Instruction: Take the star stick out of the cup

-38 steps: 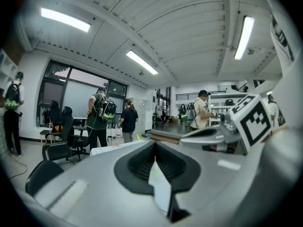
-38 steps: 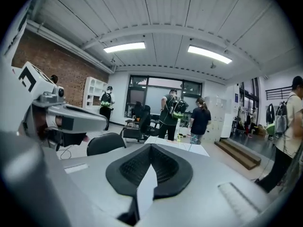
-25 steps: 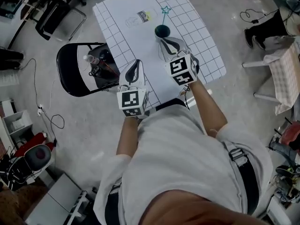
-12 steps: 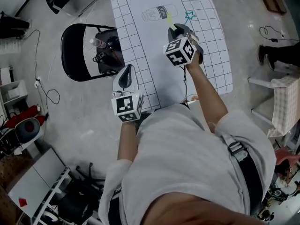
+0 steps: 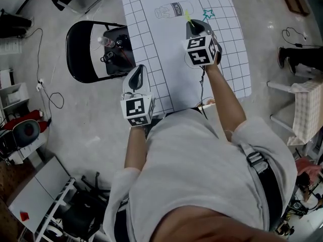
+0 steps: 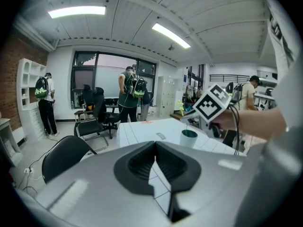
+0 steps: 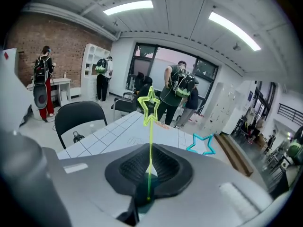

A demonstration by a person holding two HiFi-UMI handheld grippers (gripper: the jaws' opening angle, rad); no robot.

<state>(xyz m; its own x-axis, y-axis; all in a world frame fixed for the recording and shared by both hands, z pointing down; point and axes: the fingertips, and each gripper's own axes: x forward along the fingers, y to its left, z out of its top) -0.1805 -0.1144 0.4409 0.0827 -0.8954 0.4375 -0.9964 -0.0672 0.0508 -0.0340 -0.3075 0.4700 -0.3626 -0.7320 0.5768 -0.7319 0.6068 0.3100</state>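
My right gripper (image 5: pixel 195 28) hangs over the middle of the white gridded table (image 5: pixel 151 39) and hides the cup in the head view. It is shut on the thin stem of a yellow-green star stick (image 7: pixel 150 107), which runs down between the jaws to the dark green cup (image 7: pixel 141 193). A blue star stick (image 7: pixel 201 144) rises beside it, its stem hidden. In the left gripper view the cup (image 6: pixel 189 137) stands below the right gripper (image 6: pixel 189 113). My left gripper (image 5: pixel 138 72) is shut and empty at the table's near left edge.
A black folding chair (image 5: pixel 83 59) stands left of the table, with a small bottle (image 5: pixel 106 42) and dark gear on its seat. A bottle outline (image 5: pixel 173 9) is printed on the table sheet. Cables lie on the floor. Several people stand far off by the windows.
My right gripper has gone forward over the cup, and the yellow-green stick now shows at its tip. The left gripper has stayed at the table edge.
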